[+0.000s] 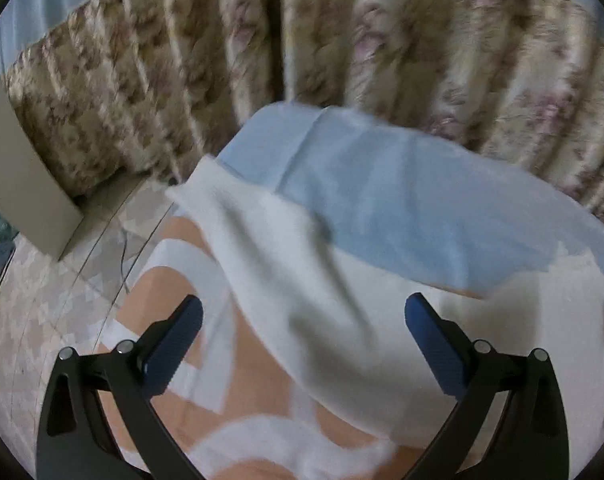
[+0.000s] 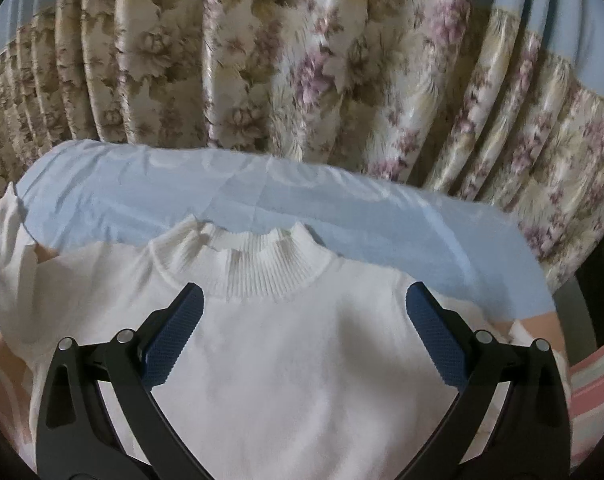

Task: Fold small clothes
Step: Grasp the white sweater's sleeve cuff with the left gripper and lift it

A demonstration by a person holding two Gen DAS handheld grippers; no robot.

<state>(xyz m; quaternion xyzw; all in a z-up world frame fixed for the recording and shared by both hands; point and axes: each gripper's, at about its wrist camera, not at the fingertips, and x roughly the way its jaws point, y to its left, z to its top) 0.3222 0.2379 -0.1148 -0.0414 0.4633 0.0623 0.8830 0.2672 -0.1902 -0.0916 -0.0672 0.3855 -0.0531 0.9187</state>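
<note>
White sweater (image 2: 294,360): knit, ribbed collar (image 2: 258,268), flat on peach-and-white blanket (image 1: 182,400), blue cloth (image 2: 142,196) beyond. Left gripper (image 1: 302,320): jaws spread over sleeve (image 1: 238,220). Right gripper (image 2: 302,308): jaws spread, empty. Risk: loose knit bunching under shallow pinch, skewing the fold.

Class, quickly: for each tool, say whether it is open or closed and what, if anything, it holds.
Left tool: open, holding nothing, above the white sweater.
Right tool: open, holding nothing, above the sweater just below its ribbed collar.
</note>
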